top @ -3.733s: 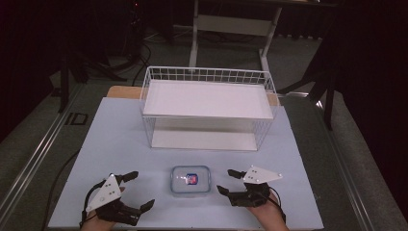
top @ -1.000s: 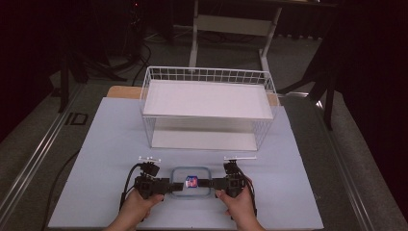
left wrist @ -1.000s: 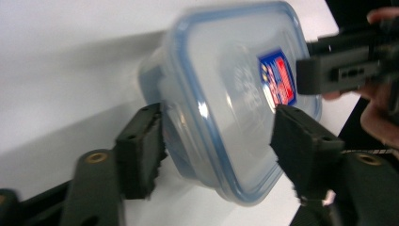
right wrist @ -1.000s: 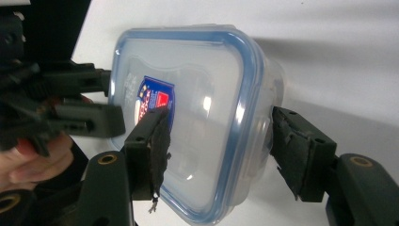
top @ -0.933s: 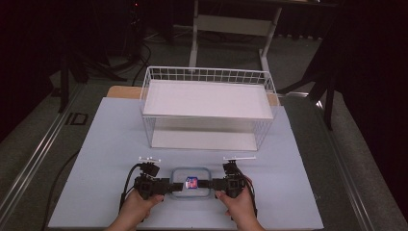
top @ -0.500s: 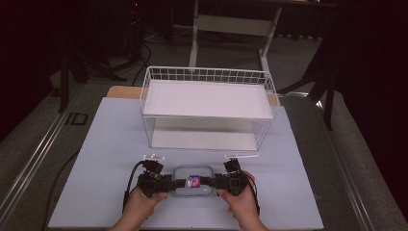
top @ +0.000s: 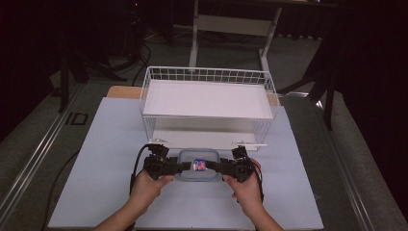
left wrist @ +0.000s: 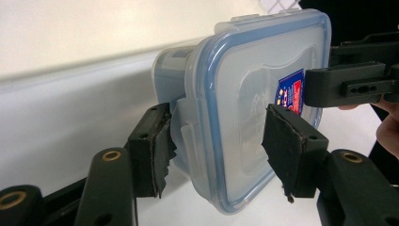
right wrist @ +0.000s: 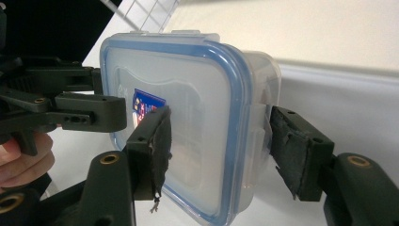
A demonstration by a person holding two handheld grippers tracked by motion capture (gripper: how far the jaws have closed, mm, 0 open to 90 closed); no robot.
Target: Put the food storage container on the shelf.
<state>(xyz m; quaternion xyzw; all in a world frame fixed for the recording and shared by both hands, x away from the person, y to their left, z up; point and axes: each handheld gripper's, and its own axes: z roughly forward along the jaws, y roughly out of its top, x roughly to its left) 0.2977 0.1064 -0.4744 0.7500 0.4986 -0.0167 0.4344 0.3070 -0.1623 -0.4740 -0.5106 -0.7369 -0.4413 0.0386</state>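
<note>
Both grippers now clamp the lidded container (top: pixel 198 165) from opposite ends: left gripper (left wrist: pixel 214 146) and right gripper (right wrist: pixel 219 150) fingers pressing lid and base. A second ago it sat on the bench (top: pixel 96 144); now lifted, nearing the wire rack (top: pixel 207 96).

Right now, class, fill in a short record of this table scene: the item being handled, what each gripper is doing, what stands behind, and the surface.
item: clear plastic box with blue-rimmed snap lid, sticker on the lid
left gripper: shut on the box's left end, one pad on the lid, one on the base
right gripper: shut on the box's right end, same way
behind: white wire two-tier rack, both tiers bare
surface: pale sheet-covered table
</note>
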